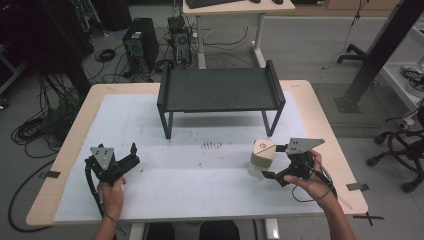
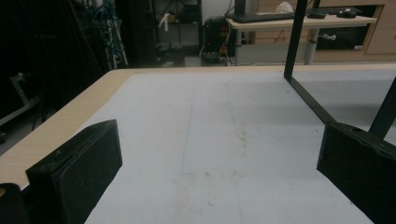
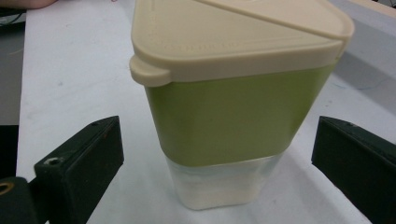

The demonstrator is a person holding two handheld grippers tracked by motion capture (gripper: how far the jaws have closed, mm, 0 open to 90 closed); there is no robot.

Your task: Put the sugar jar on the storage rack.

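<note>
Both claws are standing apart: I am bracketing the green container (image 3: 233, 116) with my right claw (image 1: 279, 161), likely pre-grasp; left claw (image 1: 131, 155), well apart from it, is idling over the tabletop (image 1: 200, 175).

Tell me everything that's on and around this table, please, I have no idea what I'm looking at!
Container: one, beige lid, green band, clear base; stands upright on the mat's right side, between the right gripper's open jaws.
Shelf rack: one, black; far middle of the table.
Mat: one, white, lightly stained; covers most of the table.
Table: one, light wood edge.
Computer tower: one, black; on the floor beyond the table, among cables.
Second desk: one, pale; at the back, with a keyboard on it.
Office chair: one, black base; far right.
Left gripper: one, black, open, holding nothing; left side of the mat.
Right gripper: one, black, open around the container.
Hands: two, one holding each gripper.
</note>
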